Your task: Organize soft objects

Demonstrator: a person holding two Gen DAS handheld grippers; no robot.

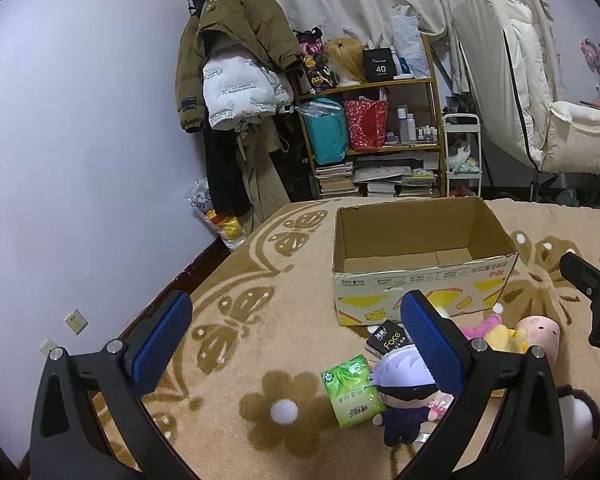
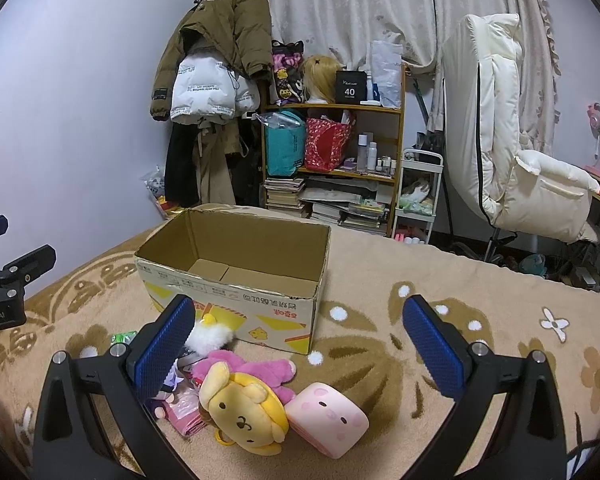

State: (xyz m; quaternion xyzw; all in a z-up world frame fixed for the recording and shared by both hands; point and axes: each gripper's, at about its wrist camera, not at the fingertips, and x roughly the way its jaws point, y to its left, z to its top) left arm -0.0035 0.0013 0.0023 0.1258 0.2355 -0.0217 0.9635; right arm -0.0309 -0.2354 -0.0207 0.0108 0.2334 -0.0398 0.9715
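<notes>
An open, empty cardboard box (image 1: pixel 422 280) (image 2: pixel 236 304) stands on the tan flowered blanket (image 1: pixel 260 320). In front of it lies a pile: a green tissue pack (image 1: pixel 352 394), a black tissue pack (image 1: pixel 388 340), a white-haired doll in dark clothes (image 1: pixel 404 396), a yellow dog plush (image 2: pixel 246 412), a pink plush (image 2: pixel 252 364), a pink pig cushion (image 2: pixel 328 418) and a white fluffy toy (image 2: pixel 212 336). My left gripper (image 1: pixel 296 344) is open and empty, left of the pile. My right gripper (image 2: pixel 300 350) is open and empty, above the yellow plush and the cushion.
A wooden shelf (image 2: pixel 396 152) with bags, books and bottles stands behind the bed, beside hanging coats (image 1: pixel 228 60) and a white padded chair (image 2: pixel 500 152). The wall (image 1: pixel 80 140) runs along the bed's left edge. A white cart (image 2: pixel 418 196) stands by the shelf.
</notes>
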